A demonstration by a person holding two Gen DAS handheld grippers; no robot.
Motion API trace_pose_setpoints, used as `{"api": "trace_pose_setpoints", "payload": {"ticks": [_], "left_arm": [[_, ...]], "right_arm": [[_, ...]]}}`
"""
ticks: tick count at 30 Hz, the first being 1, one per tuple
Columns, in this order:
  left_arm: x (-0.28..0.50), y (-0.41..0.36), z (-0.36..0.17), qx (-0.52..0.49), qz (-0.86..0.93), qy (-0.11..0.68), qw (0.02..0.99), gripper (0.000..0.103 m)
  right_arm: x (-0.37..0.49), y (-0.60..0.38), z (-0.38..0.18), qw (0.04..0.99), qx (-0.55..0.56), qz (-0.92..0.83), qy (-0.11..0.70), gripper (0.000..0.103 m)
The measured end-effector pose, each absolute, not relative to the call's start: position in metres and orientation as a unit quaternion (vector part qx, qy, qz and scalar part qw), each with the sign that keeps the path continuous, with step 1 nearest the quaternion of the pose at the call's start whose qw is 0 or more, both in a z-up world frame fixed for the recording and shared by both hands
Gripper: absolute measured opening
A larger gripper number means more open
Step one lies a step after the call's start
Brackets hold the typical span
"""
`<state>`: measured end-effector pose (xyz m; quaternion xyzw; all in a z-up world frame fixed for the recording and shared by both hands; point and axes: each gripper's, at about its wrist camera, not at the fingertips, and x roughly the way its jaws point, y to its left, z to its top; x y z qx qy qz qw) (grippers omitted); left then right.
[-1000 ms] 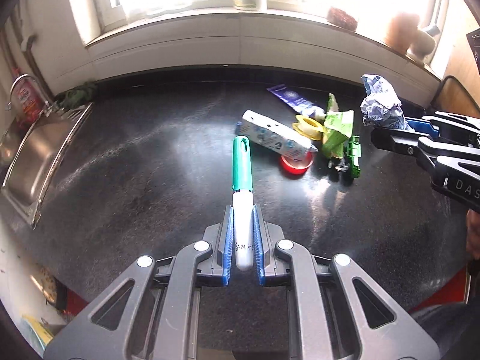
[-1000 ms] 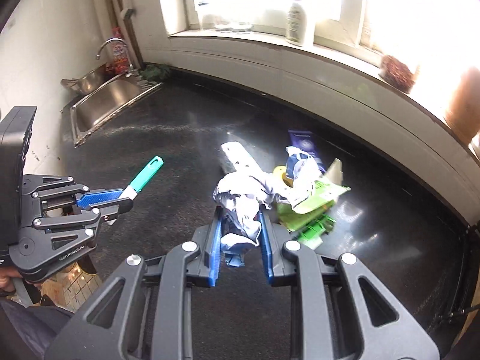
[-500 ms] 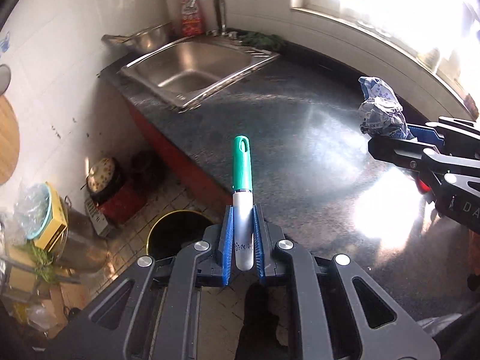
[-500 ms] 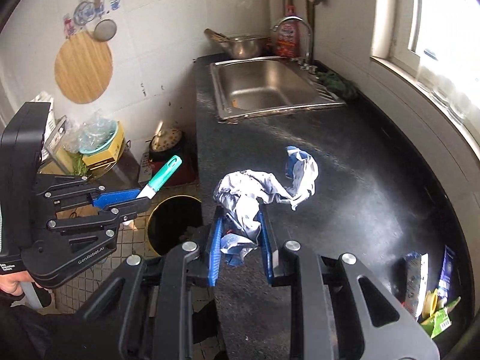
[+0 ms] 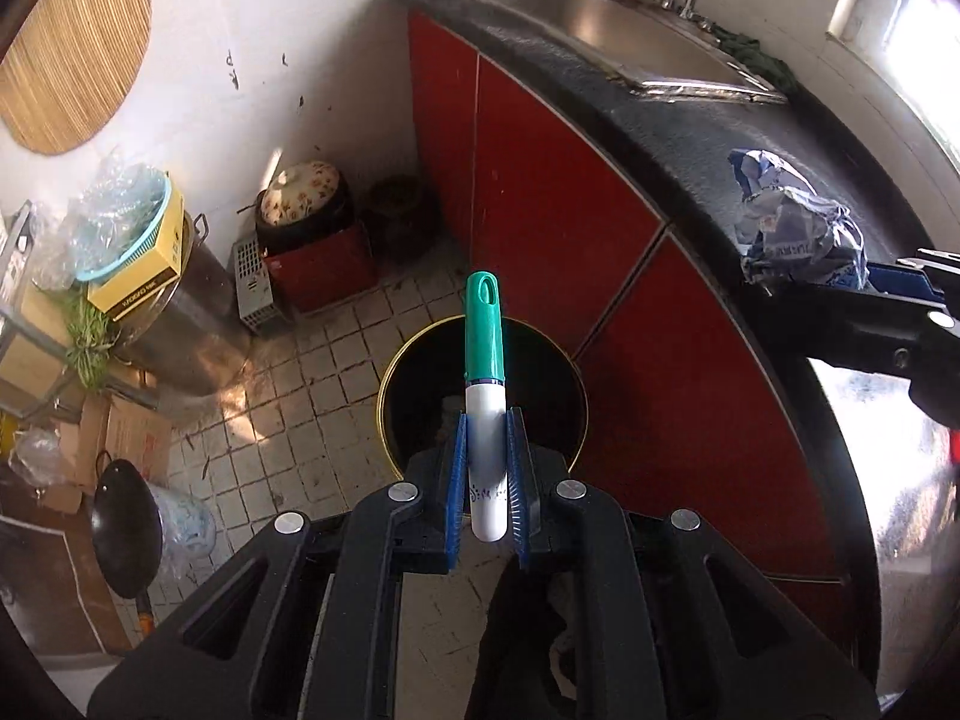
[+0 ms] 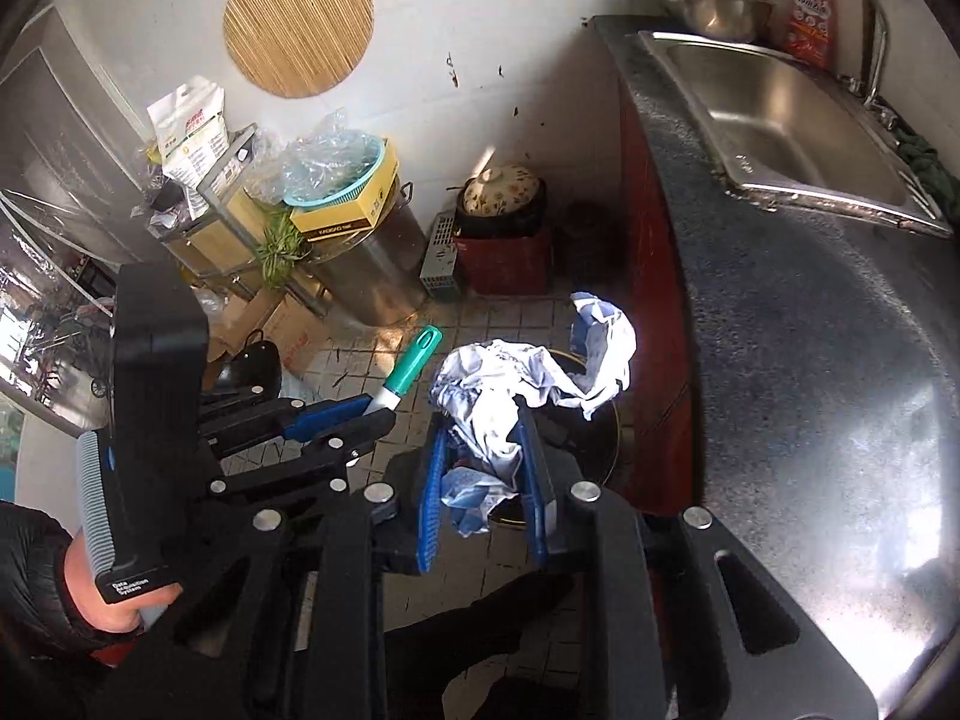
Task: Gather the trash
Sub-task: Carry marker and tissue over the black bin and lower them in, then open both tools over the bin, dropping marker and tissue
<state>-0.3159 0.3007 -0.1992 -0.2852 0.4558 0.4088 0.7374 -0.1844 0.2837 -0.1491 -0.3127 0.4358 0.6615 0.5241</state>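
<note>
Currently, step: carrying trash to bin (image 5: 420, 384) on floor.
Left gripper (image 5: 486, 480): pinching marker (image 5: 483, 348).
Right gripper (image 6: 486, 468): pinching crumpled wrapper (image 6: 498, 396).
Next: release both above bin.

White marker pen with teal cap (image 5: 483, 396), cap forward, over round black gold-rimmed bin (image 5: 420, 372); crumpled blue-white wrapper (image 6: 510, 396) above bin too.
</note>
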Motion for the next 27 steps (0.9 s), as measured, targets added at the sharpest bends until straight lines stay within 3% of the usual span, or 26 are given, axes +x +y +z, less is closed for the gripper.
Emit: {"api": "trace_pose_setpoints", "payload": {"ticks": [8, 19, 21, 22, 23, 24, 25, 26, 27], "left_arm": [[-0.324, 0.34, -0.276, -0.313, 0.385, 0.476, 0.727, 0.012], [-0.324, 0.361, -0.315, -0.329, 0.373, 0.488, 0.717, 0.012], [-0.326, 0.364, -0.322, -0.338, 0.369, 0.489, 0.714, 0.013], [-0.326, 0.367, -0.323, -0.342, 0.368, 0.49, 0.712, 0.014], [-0.327, 0.369, -0.324, -0.345, 0.369, 0.49, 0.711, 0.026], [-0.328, 0.37, -0.323, -0.345, 0.373, 0.488, 0.71, 0.038], [-0.331, 0.37, -0.321, -0.342, 0.379, 0.482, 0.712, 0.064], [-0.332, 0.368, -0.318, -0.338, 0.386, 0.472, 0.716, 0.072], [-0.335, 0.368, -0.315, -0.34, 0.386, 0.466, 0.72, 0.072]], "right_arm": [[-0.202, 0.333, -0.223, 0.49, -0.362, 0.646, 0.46, 0.023], [-0.2, 0.366, -0.271, 0.486, -0.379, 0.624, 0.48, 0.023], [-0.198, 0.367, -0.274, 0.485, -0.38, 0.62, 0.486, 0.03], [-0.198, 0.368, -0.275, 0.486, -0.38, 0.618, 0.487, 0.047], [-0.197, 0.368, -0.273, 0.492, -0.376, 0.616, 0.487, 0.066], [-0.195, 0.367, -0.27, 0.496, -0.367, 0.618, 0.487, 0.071], [-0.193, 0.366, -0.267, 0.498, -0.363, 0.618, 0.488, 0.073], [-0.191, 0.366, -0.266, 0.497, -0.362, 0.618, 0.49, 0.074], [-0.19, 0.364, -0.263, 0.498, -0.36, 0.619, 0.49, 0.074]]}}
